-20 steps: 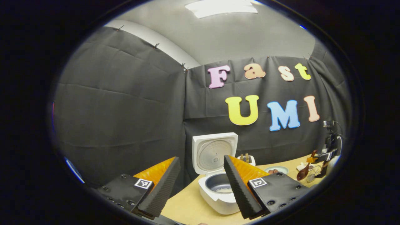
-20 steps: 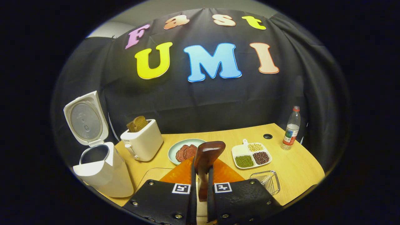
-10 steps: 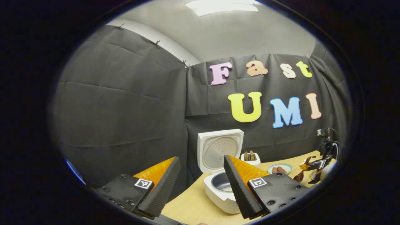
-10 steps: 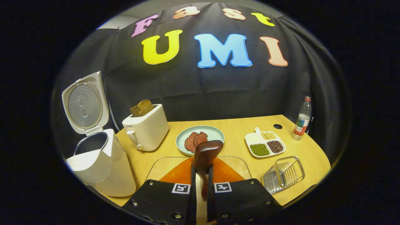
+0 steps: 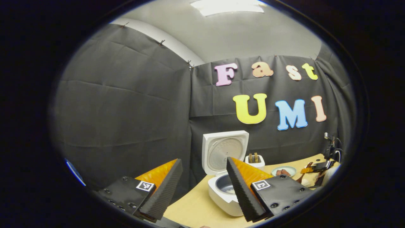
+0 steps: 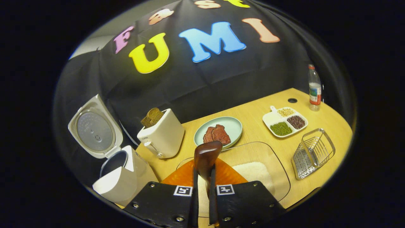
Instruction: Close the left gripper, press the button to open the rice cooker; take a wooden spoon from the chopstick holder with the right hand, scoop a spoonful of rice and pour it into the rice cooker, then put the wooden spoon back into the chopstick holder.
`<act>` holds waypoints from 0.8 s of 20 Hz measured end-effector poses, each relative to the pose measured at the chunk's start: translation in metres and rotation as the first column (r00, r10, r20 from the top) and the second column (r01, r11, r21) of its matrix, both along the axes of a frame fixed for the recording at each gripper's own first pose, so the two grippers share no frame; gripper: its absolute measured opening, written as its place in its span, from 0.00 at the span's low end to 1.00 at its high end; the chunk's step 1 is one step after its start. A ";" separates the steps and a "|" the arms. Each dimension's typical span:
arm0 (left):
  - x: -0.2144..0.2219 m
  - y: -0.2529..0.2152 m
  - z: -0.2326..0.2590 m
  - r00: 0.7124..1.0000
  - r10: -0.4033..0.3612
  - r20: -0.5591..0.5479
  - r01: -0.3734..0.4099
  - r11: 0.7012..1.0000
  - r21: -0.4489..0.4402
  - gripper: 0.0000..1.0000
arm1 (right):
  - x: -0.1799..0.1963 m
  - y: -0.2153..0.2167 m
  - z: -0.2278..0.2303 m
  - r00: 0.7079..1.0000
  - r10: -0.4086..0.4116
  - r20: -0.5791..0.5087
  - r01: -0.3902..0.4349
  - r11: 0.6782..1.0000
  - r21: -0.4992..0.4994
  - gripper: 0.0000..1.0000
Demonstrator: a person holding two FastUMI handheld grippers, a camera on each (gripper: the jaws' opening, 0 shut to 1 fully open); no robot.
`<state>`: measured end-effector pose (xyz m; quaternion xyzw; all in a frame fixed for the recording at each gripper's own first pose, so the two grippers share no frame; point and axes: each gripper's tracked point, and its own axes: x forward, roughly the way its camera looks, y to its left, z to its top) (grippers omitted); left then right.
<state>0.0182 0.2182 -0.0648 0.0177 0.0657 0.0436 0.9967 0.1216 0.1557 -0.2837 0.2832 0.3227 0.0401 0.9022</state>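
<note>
My right gripper (image 6: 202, 173) is shut on the handle of a dark wooden spoon (image 6: 206, 155), whose bowl points up and forward above a clear glass tray (image 6: 278, 171) of white rice (image 6: 253, 172). The white rice cooker (image 6: 121, 180) stands open at the left, lid (image 6: 95, 129) raised. The wire chopstick holder (image 6: 313, 152) sits right of the tray. My left gripper (image 5: 203, 160) is open, well back from the open rice cooker (image 5: 221, 198). Its right finger hides part of the pot. The right gripper (image 5: 318, 167) with the spoon appears far right.
A white toaster (image 6: 163, 136) with bread stands beside the cooker. Behind the tray are a pale plate (image 6: 232, 125) of meat slices and a divided dish (image 6: 284, 122) of beans. A water bottle (image 6: 314, 88) stands at the back right, close to the table's edge.
My right gripper has tipped and moved forward over the glass tray with the spoon still held, so the rice now shows. The left gripper has barely shifted.
</note>
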 end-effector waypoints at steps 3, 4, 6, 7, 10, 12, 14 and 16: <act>-0.002 -0.004 0.001 1.000 -0.002 0.000 0.002 1.000 0.007 0.96 | -0.002 -0.022 -0.006 0.994 -0.094 -0.062 0.102 0.984 0.147 0.14; -0.003 -0.005 0.003 1.000 -0.003 0.002 0.003 1.000 0.012 0.96 | -0.003 -0.028 -0.005 0.990 -0.121 -0.074 0.134 0.972 0.193 0.13; -0.004 -0.009 0.008 1.000 -0.008 0.005 0.008 1.000 0.015 0.96 | -0.004 -0.038 0.000 0.983 -0.162 -0.085 0.179 0.946 0.271 0.13; -0.004 -0.013 0.008 1.000 -0.012 0.007 0.012 1.000 0.015 0.96 | -0.003 -0.042 0.005 0.980 -0.179 -0.086 0.197 0.931 0.306 0.13; -0.003 -0.024 0.011 1.000 -0.025 0.015 0.025 1.000 0.011 0.97 | -0.001 -0.050 0.020 0.972 -0.214 -0.092 0.233 0.882 0.409 0.14; -0.003 -0.030 0.012 0.999 -0.033 0.016 0.033 0.999 0.012 0.97 | 0.003 -0.053 0.033 0.965 -0.240 -0.103 0.259 0.832 0.491 0.14; -0.005 -0.032 0.014 0.999 -0.036 0.020 0.036 0.999 0.015 0.96 | 0.007 -0.053 0.048 0.959 -0.259 -0.112 0.276 0.776 0.568 0.13; -0.005 -0.033 0.017 0.999 -0.035 0.029 0.035 0.999 0.015 0.96 | 0.010 -0.048 0.064 0.960 -0.256 -0.109 0.267 0.737 0.621 0.13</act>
